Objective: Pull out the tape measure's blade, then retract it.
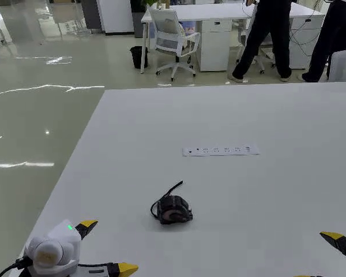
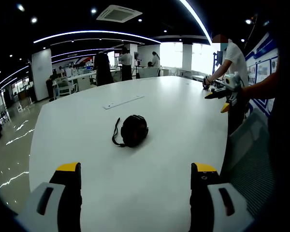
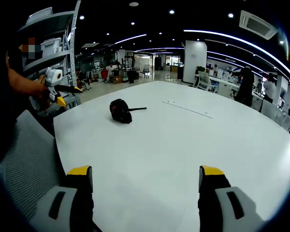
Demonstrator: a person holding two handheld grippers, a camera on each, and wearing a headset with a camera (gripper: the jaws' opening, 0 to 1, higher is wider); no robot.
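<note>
Tape measure: a black case lying on the white tabletop, between the near edge and a white power strip that lies flat farther in. A dark strap trails from the case toward the strip. The blade appears to be wound in, though the case is small in all three views.

Left gripper: at the near edge of the tabletop, left of the tape measure and well apart from it. Its yellow-tipped jaws are spread wide and hold nothing.

Right gripper: at the near edge, right of the tape measure and well apart from it. Its jaws are likewise spread wide and hold nothing.

Beyond the far edge of the tabletop: a glossy floor, a white office chair at a white desk, and two people standing.
</note>
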